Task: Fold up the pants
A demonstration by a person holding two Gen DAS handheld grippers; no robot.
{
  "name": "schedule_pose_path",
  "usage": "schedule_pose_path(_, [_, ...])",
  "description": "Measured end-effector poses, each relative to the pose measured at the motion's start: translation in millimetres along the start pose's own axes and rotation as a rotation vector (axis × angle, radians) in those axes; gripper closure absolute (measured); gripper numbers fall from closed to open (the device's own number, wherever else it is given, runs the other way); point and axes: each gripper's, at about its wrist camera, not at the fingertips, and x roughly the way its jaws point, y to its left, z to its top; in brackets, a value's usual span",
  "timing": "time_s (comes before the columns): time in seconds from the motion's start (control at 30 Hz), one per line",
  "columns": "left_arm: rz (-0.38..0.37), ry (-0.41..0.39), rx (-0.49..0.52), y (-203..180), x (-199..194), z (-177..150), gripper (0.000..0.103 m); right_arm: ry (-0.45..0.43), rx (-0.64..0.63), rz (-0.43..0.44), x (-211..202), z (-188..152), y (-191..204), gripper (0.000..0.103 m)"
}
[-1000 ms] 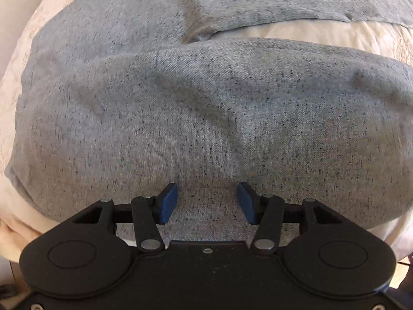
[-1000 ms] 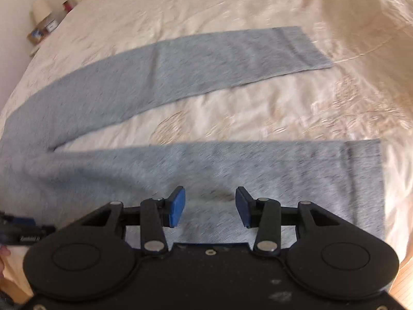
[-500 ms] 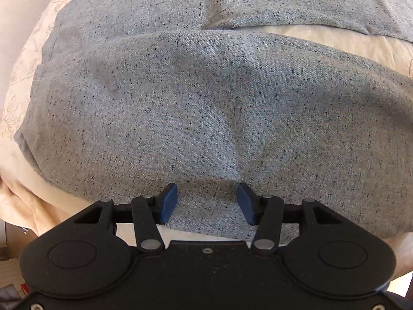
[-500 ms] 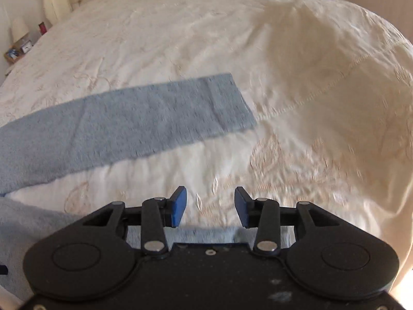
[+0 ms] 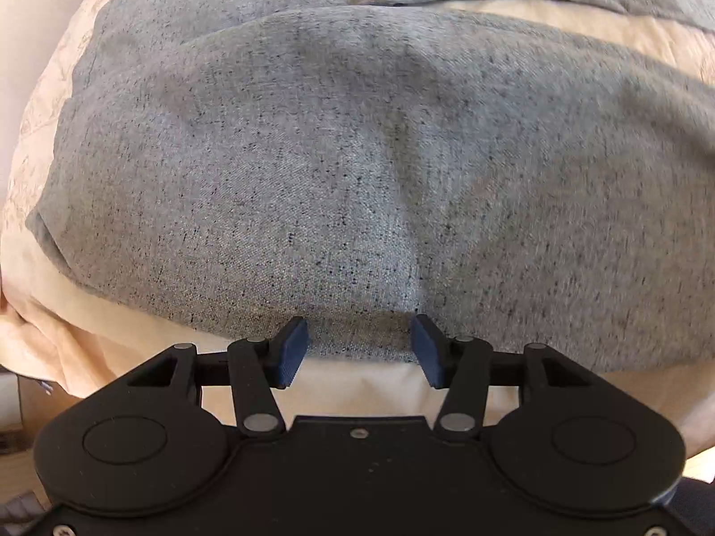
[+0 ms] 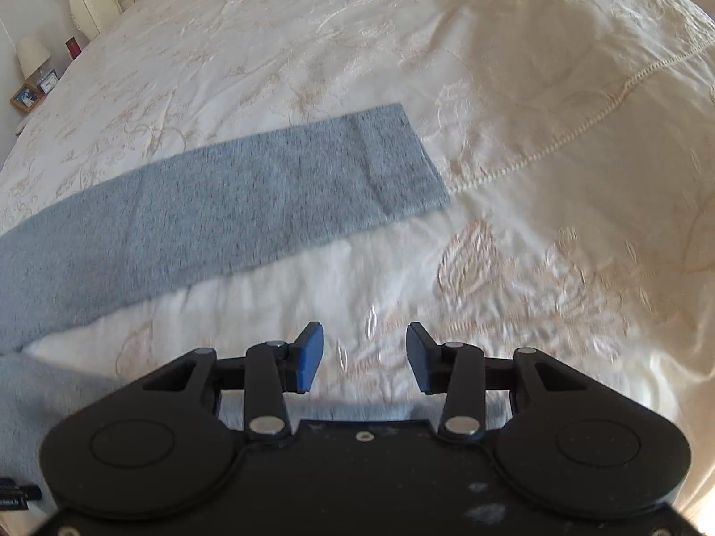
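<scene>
Cream embroidered bedspread [image 6: 514, 89] covers the bed | grey pants [image 5: 357, 169] lie flat on it, one leg [image 6: 232, 196] stretching across | left gripper [image 5: 359, 348] over the pants' near edge, jaws apart, empty | right gripper [image 6: 362, 355] above bare bedspread, jaws apart, empty
</scene>
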Motion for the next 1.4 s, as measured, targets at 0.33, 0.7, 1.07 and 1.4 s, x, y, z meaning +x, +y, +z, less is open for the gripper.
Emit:
schedule_pose_path(0.33, [0.038,-0.030,0.125,-30.0,-18.0,-14.0,0.045,0.205,0.015,-0.078,-19.6,-125.1,-10.0,0.059])
schedule_pose_path(0.7, [-0.028,-0.052,0.145,-19.7,-8.3,-10.9,0.044,0.093,0.169,-0.133,-20.2,-123.0,-15.0,0.059])
schedule_pose_path(1.07, [-0.013,-0.067,0.155,-19.7,-7.9,-12.6,0.042,-0.016,0.297,-0.185,-37.5,-80.8,-52.7,0.059])
schedule_pose_path(1.4, [0.029,-0.053,0.158,-28.4,-3.7,-6.4,0.042,0.071,0.391,-0.124,-49.6,-165.5,-54.8,0.059])
